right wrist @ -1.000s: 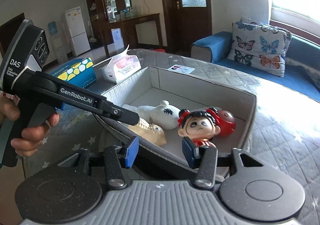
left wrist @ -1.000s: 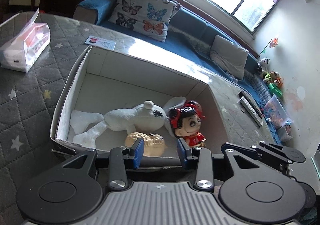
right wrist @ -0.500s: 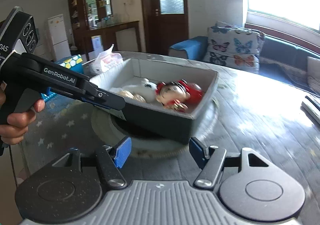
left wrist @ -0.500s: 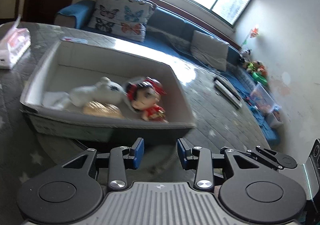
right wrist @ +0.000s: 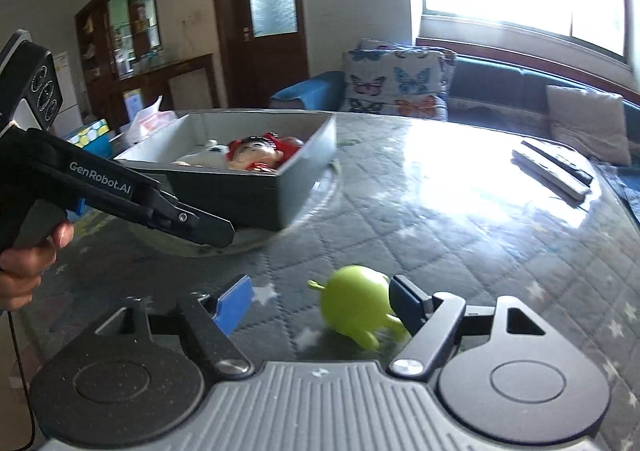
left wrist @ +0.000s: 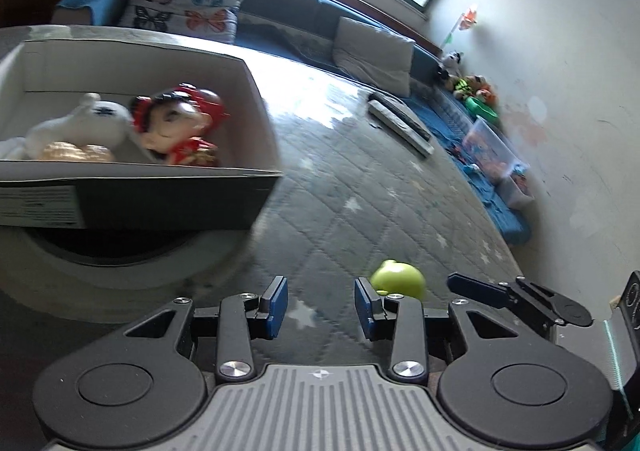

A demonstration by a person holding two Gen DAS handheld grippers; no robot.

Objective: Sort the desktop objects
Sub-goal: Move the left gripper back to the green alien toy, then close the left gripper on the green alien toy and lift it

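Note:
A green toy figure [right wrist: 358,307] lies on the quilted table between the open fingers of my right gripper [right wrist: 322,303], close to the right finger. It also shows in the left wrist view [left wrist: 398,278], just right of my open, empty left gripper [left wrist: 321,309]. The grey box [right wrist: 256,187] stands at the left on a round base and holds a red doll [right wrist: 256,151], a white plush [left wrist: 86,123] and a tan toy [left wrist: 76,151]. The left gripper's body [right wrist: 120,187] crosses the right wrist view at the left.
Two remote controls [right wrist: 554,167] lie at the table's far right. A tissue pack [right wrist: 150,119] and a blue box [right wrist: 90,135] sit behind the grey box. A sofa with a butterfly cushion [right wrist: 396,85] runs behind the table.
Both grippers have pulled back from the box and swung right. The green toy has come into view and now lies between the right gripper's widened fingers.

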